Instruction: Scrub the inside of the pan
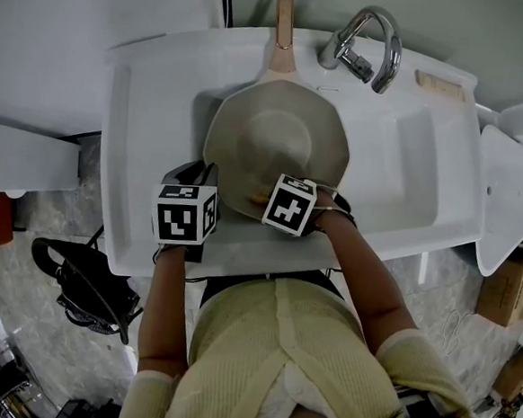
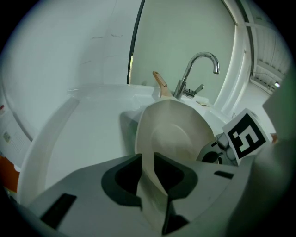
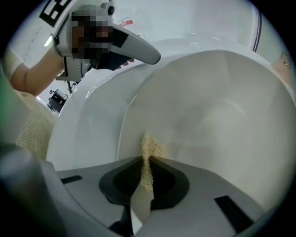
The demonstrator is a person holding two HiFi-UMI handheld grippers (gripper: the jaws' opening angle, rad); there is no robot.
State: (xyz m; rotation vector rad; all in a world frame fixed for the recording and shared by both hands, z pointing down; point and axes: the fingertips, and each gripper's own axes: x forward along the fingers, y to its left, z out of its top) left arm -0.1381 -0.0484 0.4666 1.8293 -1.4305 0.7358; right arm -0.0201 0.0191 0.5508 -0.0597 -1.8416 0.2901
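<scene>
A cream pan (image 1: 276, 137) with a wooden handle (image 1: 282, 25) leans tilted in the white sink (image 1: 409, 161), handle towards the back wall. My left gripper (image 2: 148, 173) is shut on the pan's near rim (image 2: 145, 152), which runs between its jaws. It shows at the pan's lower left edge in the head view as the left gripper (image 1: 202, 179). My right gripper (image 3: 145, 163) is shut on a yellowish scrub sponge (image 3: 151, 147), and the sponge presses on the pan's inner wall (image 3: 217, 115) close to the near rim. In the head view the sponge (image 1: 261, 196) peeks out beside the right marker cube (image 1: 289, 204).
A chrome faucet (image 1: 364, 45) curves over the sink's back edge, also seen as the faucet (image 2: 199, 69). A small tan bar (image 1: 440, 82) lies on the back right rim. A white panel (image 1: 505, 205) stands to the right, a cardboard box (image 1: 508, 286) beyond, black gear (image 1: 84, 289) on the floor left.
</scene>
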